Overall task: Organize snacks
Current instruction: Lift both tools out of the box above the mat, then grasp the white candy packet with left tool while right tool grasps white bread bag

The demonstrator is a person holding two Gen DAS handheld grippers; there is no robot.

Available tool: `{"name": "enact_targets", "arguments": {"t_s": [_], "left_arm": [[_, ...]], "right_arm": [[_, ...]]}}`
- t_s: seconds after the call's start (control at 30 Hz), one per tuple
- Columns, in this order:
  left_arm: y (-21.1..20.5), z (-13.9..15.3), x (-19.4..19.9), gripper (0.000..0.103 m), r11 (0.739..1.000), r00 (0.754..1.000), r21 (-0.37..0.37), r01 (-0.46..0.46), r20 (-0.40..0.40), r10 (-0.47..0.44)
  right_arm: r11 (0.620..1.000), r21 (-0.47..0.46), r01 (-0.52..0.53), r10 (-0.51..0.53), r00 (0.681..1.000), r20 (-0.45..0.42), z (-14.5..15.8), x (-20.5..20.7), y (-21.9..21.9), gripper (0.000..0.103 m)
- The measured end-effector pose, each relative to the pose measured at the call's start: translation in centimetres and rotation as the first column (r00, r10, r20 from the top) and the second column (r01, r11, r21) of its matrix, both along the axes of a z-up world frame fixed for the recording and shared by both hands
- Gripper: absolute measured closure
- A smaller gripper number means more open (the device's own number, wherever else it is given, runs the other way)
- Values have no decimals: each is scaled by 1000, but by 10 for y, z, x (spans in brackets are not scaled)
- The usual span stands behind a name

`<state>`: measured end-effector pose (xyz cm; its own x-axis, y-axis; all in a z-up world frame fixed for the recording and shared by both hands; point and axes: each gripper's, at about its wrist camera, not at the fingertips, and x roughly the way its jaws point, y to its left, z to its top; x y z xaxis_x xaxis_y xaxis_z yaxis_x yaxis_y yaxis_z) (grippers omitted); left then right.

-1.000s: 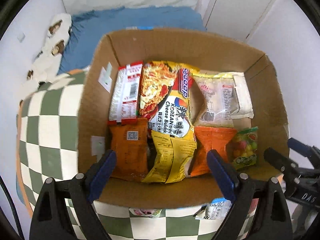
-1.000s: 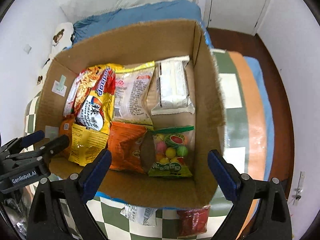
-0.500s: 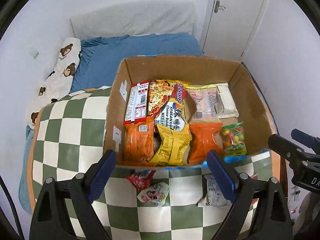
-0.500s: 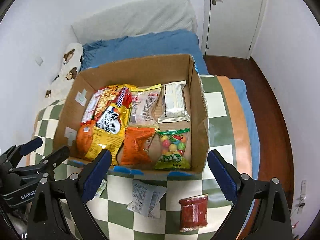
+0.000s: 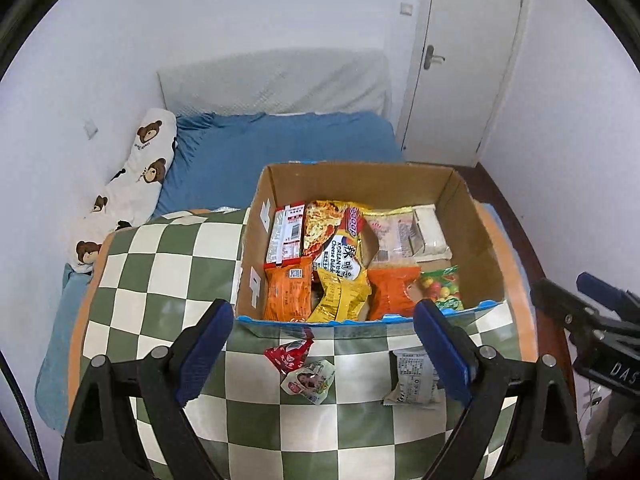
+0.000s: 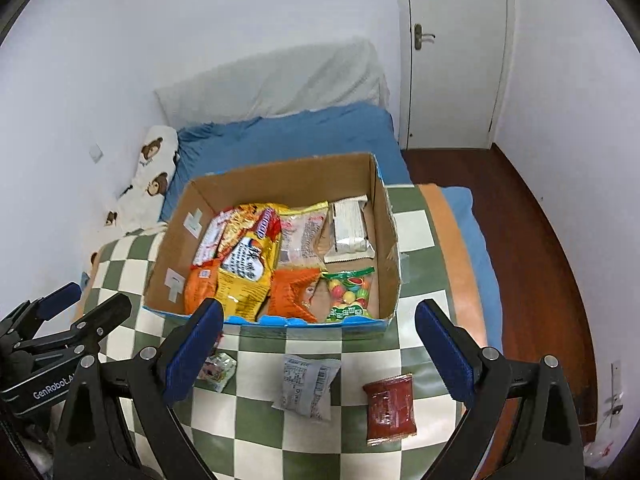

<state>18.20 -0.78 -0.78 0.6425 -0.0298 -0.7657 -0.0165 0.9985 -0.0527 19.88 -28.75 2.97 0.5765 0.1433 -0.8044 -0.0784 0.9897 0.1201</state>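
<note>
Both tongs, left [image 5: 323,354] and right [image 6: 318,354], gape empty before the brown cardboard box [image 6: 288,178]; next, I reckon, comes grabbing the dark red packet [image 6: 390,408] lying just outside it.

A cardboard box [image 6: 276,184] sits on the checkered blanket [image 6: 412,236], holding noodle packs [image 6: 248,256] at its left and a candy bag [image 6: 350,292] at its near right corner. Before the box lie three loose packets [image 6: 308,386]; a pillow [image 6: 276,80] lies behind
</note>
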Motion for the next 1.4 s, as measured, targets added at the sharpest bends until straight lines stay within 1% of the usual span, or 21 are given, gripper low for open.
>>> {"name": "enact_targets", "arguments": {"t_s": [0.13,0.27,0.33,0.43,0.5,0.53,0.6,0.67,0.73,0.83,0.9,1.0,1.03,1.07,1.1,1.13,1.17,1.2,1.23,1.3,1.4], "left_arm": [[2,3,-7,11,1000,1000,-6,-8,10,8],[9,-12,-10,10,1000,999,8,-29,-23,29],[16,-28,-13,11,998,997,33,-48,-55,49],[25,-57,-14,11,995,992,87,-52,-113,62],[30,-88,-12,11,990,980,141,-25,-194,52],[32,-99,-10,11,989,972,146,-15,-229,48],[37,-130,-2,11,992,942,123,-6,-331,46],[41,-149,3,11,998,916,65,-21,-397,45],[41,-167,11,11,999,893,5,-44,-448,42],[39,-192,26,11,992,859,-82,-98,-511,43],[36,-203,36,11,987,848,-106,-120,-528,47],[26,-218,53,11,992,848,-73,-101,-528,48],[23,-222,57,22,993,850,-67,-93,-524,44],[19,-227,59,45,995,850,-56,-83,-525,41],[16,-232,59,53,996,845,-60,-71,-535,28],[14,-234,58,54,996,846,-56,-65,-533,25],[12,-233,55,55,998,855,-47,-52,-519,20],[9,-232,52,55,999,862,-35,-36,-507,13],[6,-232,46,55,1000,864,-22,-14,-504,1],[3,-235,30,55,1000,858,-20,11,-514,-20],[2,-239,3,55,999,843,-35,26,-537,-41]], "right_arm": [[1000,23,-3,3,1000,6,5,-12,1,4],[998,62,10,-7,999,-35,-5,-17,-4,4],[996,83,30,-24,997,-76,-20,-18,-9,4],[990,124,61,-40,986,-162,-53,-20,-16,4],[987,148,58,-24,975,-221,-81,-21,-14,4],[987,148,58,-20,969,-247,-96,-21,-11,4],[988,144,63,-18,956,-293,-123,-20,-6,4],[985,154,76,-22,946,-323,-146,-17,-3,7],[983,160,92,-31,936,-351,-166,-13,2,13],[981,159,116,-45,919,-392,-190,-4,8,12],[980,144,136,-66,910,-410,-203,1,11,12],[981,124,147,-79,895,-439,-221,9,17,12],[982,115,147,-80,890,-449,-227,10,19,12],[983,111,145,-79,886,-457,-231,13,20,12],[985,101,141,-79,884,-462,-236,14,22,12],[987,91,135,-79,884,-461,-239,14,24,15],[990,71,122,-77,888,-453,-241,14,26,29],[992,56,111,-75,891,-448,-242,13,28,38],[994,52,99,-66,892,-447,-242,13,30,41],[996,49,71,-42,896,-443,-242,9,31,45],[998,55,32,-3,887,-462,-243,-4,34,45]]}}
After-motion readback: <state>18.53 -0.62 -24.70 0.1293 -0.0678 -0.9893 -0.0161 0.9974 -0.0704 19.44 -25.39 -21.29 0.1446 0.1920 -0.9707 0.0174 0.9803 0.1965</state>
